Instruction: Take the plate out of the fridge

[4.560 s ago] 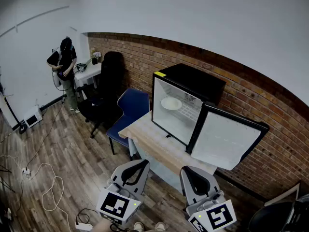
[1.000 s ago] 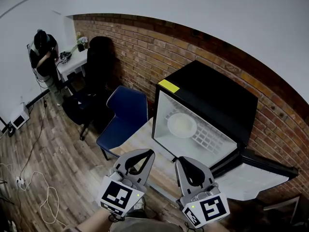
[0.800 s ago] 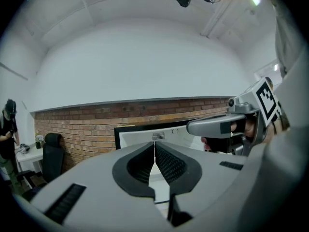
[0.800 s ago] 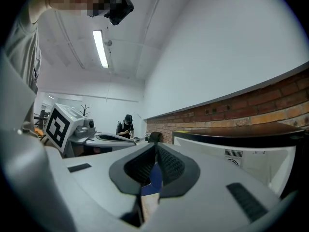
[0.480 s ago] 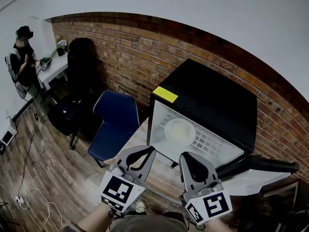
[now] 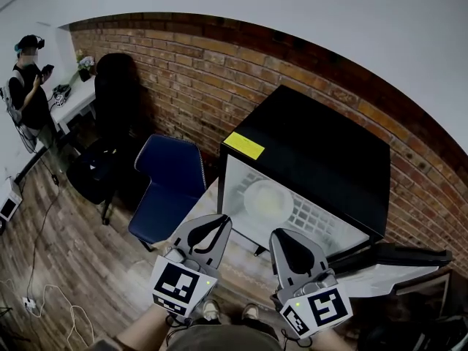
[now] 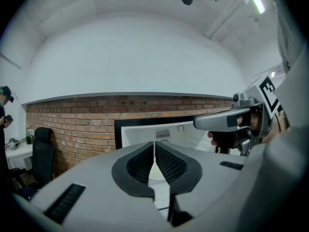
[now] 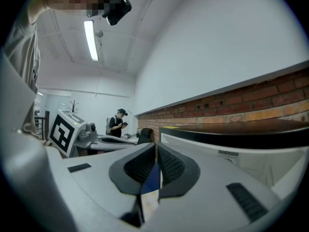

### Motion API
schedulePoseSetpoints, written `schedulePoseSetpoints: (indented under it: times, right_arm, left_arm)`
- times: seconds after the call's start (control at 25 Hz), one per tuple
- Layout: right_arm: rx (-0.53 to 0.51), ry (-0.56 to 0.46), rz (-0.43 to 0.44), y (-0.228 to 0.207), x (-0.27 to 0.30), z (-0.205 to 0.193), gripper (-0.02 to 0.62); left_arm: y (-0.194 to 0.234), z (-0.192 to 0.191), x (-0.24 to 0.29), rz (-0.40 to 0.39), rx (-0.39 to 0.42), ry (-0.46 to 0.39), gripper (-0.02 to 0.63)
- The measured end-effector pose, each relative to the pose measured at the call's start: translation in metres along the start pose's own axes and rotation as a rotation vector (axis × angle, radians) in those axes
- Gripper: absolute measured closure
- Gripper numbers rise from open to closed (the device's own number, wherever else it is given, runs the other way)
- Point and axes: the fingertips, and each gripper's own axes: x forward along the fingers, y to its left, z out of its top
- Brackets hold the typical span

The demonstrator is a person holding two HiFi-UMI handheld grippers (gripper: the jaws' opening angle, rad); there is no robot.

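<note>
In the head view, one black fridge (image 6: 329,159) is standing open, with one white plate (image 6: 268,199) lying on its wire shelf. Two claws, the left gripper (image 6: 224,219) and the right gripper (image 6: 276,232), are hovering in front of it, apart from the plate. One blue chair (image 6: 172,178) is standing beside the fridge.

In the left gripper view, the jaws are pressing together, clenched on nothing. A pale patch behind them is possibly the plate.

In the right gripper view, the jaws are likewise meeting, gripping nothing.

Office-like lab room — brick wall (image 6: 190,86), swivel chair (image 6: 110,123), white table (image 6: 69,107), cables (image 6: 55,291) trailing over wood floor (image 6: 73,247).
</note>
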Motion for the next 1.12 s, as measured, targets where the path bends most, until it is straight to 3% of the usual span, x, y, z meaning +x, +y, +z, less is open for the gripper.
schedulePoseSetpoints:
  times: [0.56, 0.68, 0.92, 1.12]
  right_arm:
    - [0.005, 0.009, 0.065, -0.018, 0.004, 0.0, 0.56]
    - [-0.004, 0.012, 0.071, -0.021, 0.004, 0.001, 0.56]
    - [-0.011, 0.024, 0.078, -0.025, 0.008, -0.003, 0.56]
    - [-0.011, 0.048, 0.079, -0.028, 0.013, -0.009, 0.56]
  left_arm:
    - [0.003, -0.014, 0.032, 0.03, -0.245, -0.03, 0.581]
    - [0.001, -0.02, 0.042, 0.012, -0.303, -0.028, 0.479]
    - [-0.003, -0.042, 0.065, -0.027, -0.402, 0.01, 0.409]
    - [0.002, -0.065, 0.079, -0.047, -0.546, 0.032, 0.391]
